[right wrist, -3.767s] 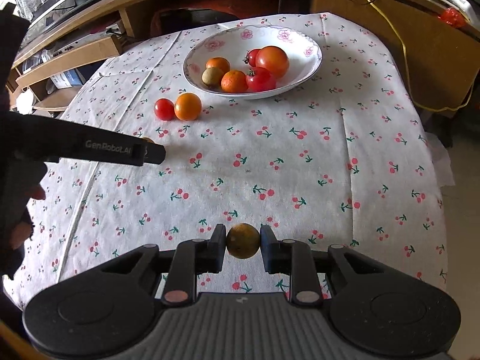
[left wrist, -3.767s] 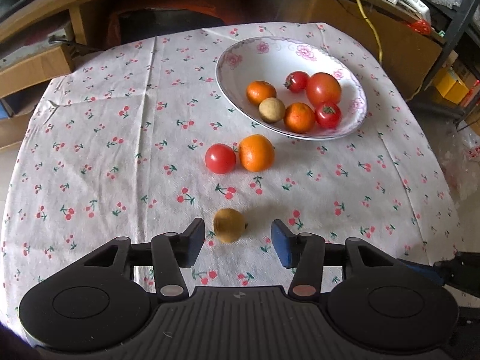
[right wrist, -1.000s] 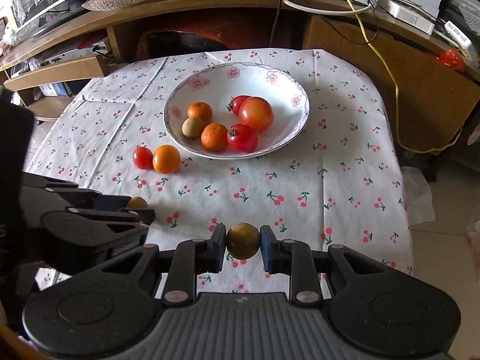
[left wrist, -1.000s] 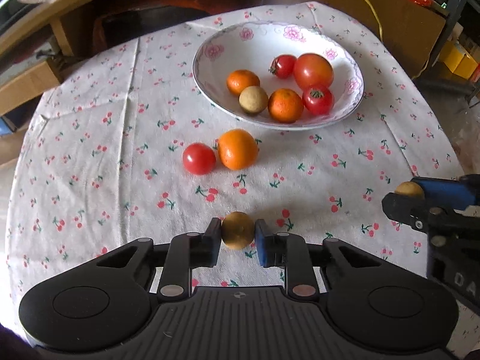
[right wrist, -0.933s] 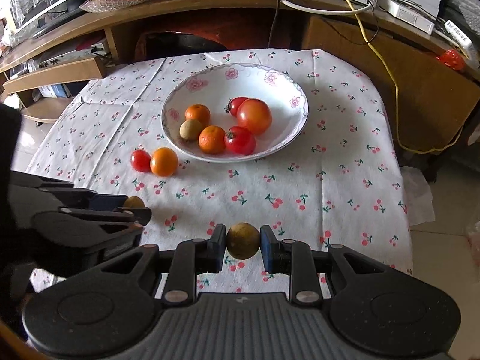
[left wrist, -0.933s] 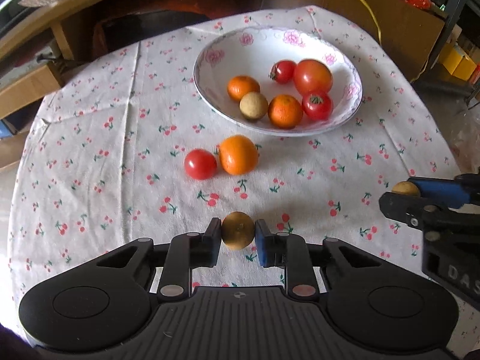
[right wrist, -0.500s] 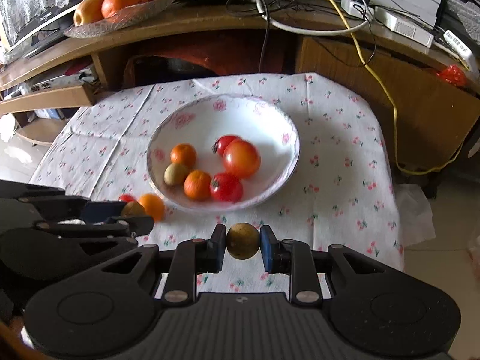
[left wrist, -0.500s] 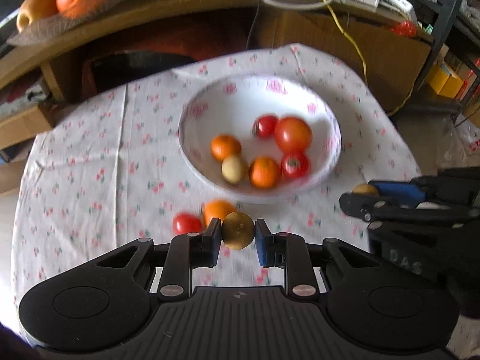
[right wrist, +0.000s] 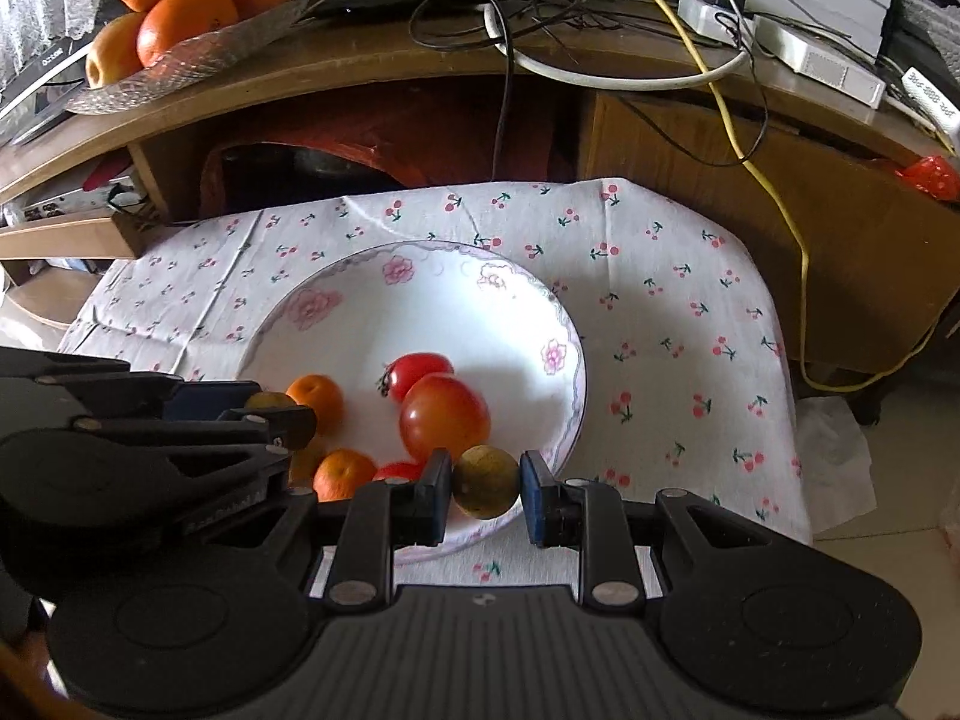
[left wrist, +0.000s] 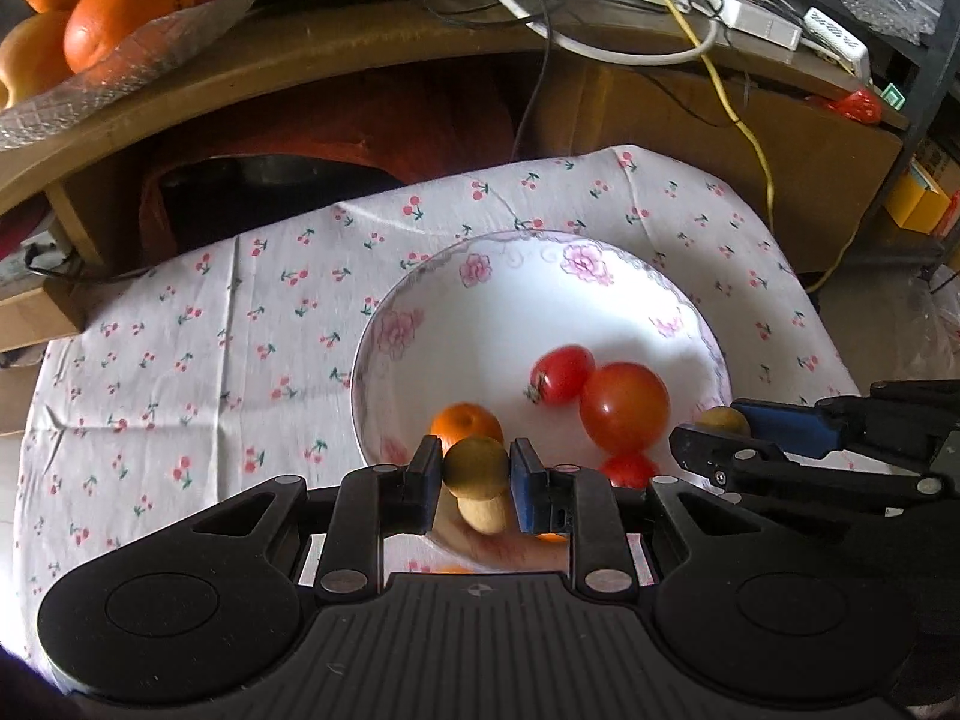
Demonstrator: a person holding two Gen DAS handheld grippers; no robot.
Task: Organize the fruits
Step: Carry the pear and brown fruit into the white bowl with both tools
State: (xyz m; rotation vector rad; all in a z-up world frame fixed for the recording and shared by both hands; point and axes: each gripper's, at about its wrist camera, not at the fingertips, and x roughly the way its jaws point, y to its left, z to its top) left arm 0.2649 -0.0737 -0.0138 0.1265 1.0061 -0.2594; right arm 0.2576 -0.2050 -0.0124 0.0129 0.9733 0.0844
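**Both grippers hold a fruit over the bowl**

The counter [left wrist: 180,372], under a white cloth printed with cherries, fills the middle of both views. A wooden shelf [right wrist: 372,60] curves across the top of each frame, strewn with cables; a glass dish [right wrist: 180,66] of oranges sits at its upper left.

The bowl [right wrist: 420,300], white with pink flowers on its rim, stands on the cloth at frame centre. Inside it lie a big tomato [right wrist: 444,417] at the middle, a small tomato [right wrist: 417,372] touching it just above, an orange [right wrist: 315,399] to the left, and a second orange [right wrist: 342,474] lower left, partly hidden behind the left gripper.

The left gripper [left wrist: 476,476] sits at the bottom centre of its own view, its fingers [left wrist: 528,489] clamped on a brown fruit [left wrist: 476,468] over the near part of the bowl. In the right wrist view it enters from the left edge, tips over the bowl's left side.

The right gripper [right wrist: 486,489] is at the bottom centre of its view, fingers closed on a greenish-brown fruit [right wrist: 486,481] above the bowl's near rim. In the left wrist view it reaches in from the right edge, beside the big tomato.
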